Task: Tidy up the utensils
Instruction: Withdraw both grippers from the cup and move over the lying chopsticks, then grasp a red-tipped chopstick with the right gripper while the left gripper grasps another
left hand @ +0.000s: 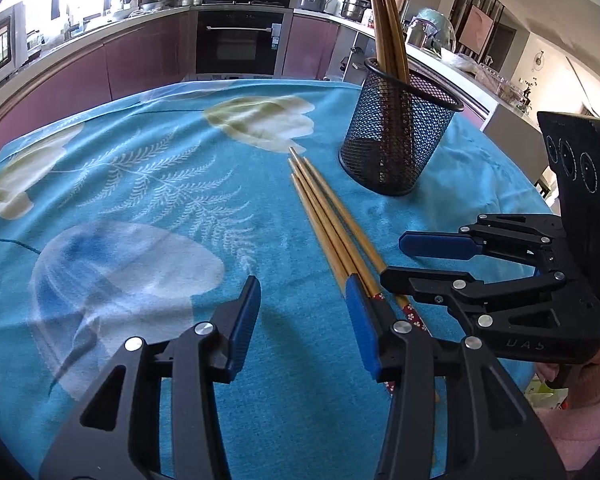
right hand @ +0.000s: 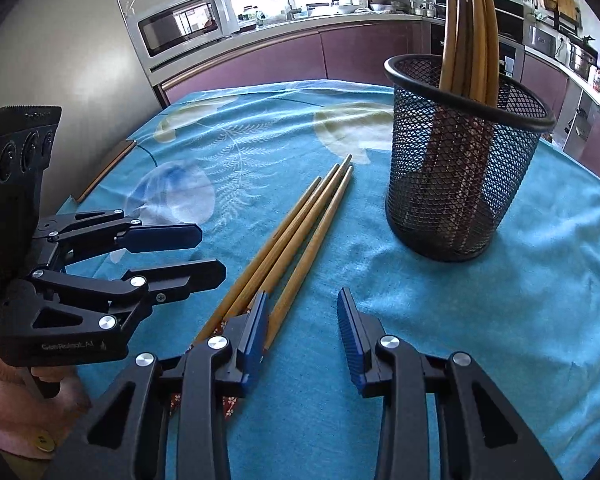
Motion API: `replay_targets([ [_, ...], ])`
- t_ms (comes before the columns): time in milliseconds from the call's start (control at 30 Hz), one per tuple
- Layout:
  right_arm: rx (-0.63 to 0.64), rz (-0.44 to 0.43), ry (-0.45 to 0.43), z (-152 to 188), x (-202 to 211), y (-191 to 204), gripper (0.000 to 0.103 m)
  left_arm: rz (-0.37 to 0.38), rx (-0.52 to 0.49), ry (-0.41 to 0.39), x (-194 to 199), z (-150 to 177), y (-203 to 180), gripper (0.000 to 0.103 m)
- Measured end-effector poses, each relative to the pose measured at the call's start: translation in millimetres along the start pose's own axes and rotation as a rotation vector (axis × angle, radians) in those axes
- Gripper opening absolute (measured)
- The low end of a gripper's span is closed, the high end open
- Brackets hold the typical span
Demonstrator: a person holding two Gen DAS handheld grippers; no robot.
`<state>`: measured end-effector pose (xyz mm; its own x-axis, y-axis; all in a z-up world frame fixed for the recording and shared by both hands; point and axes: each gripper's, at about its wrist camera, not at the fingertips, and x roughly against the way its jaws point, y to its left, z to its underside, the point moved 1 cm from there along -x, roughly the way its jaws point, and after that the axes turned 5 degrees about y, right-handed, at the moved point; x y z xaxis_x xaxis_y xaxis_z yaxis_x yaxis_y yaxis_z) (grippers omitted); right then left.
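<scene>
Several wooden chopsticks [left hand: 328, 220] [right hand: 300, 232] lie side by side on the blue tablecloth [left hand: 140, 184], patterned handle ends toward me. A black mesh cup [left hand: 396, 136] [right hand: 460, 184] stands upright behind them with more chopsticks [left hand: 386, 24] [right hand: 472, 32] upright in it. My left gripper [left hand: 304, 320] [right hand: 204, 252] is open and empty, and the bundle runs just right of its right finger. My right gripper [right hand: 302, 328] [left hand: 412, 262] is open low over the handle ends. One chopstick end lies inside its gap beside the left pad [right hand: 256, 328], and the others pass under that finger.
The table ends close behind the cup and at the right. A wooden strip [right hand: 108, 168] shows at the cloth's left edge. Kitchen counters, an oven [left hand: 240, 40] and a microwave [right hand: 184, 24] stand beyond. A pink sleeve [left hand: 592, 400] is behind the right gripper.
</scene>
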<state>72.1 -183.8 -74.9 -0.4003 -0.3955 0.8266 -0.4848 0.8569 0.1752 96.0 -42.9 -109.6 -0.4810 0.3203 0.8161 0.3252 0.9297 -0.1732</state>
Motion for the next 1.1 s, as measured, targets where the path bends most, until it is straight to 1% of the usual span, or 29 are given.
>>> replay_targets([
  [133, -0.013, 0.024, 0.002, 1, 1, -4, 0.025, 0.001, -0.023, 0.009, -4, -1, -6, 0.045],
  [433, -0.021, 0.016, -0.001, 2, 2, -7, 0.025, -0.038, -0.049, 0.028, -12, -4, -11, 0.044],
  [567, -0.019, 0.016, 0.0, 1, 2, -7, 0.025, -0.058, -0.051, 0.031, -11, -4, -12, 0.037],
  [767, -0.008, 0.035, -0.001, -2, 0, -6, 0.025, -0.069, -0.044, 0.039, -12, -7, -9, 0.034],
  [933, 0.011, 0.054, -0.001, -7, -5, -2, 0.025, -0.076, -0.043, 0.049, -17, -13, -9, 0.026],
  [1100, 0.009, 0.061, -0.002, -11, -8, -3, 0.02, -0.076, -0.034, 0.055, -18, -16, -6, 0.018],
])
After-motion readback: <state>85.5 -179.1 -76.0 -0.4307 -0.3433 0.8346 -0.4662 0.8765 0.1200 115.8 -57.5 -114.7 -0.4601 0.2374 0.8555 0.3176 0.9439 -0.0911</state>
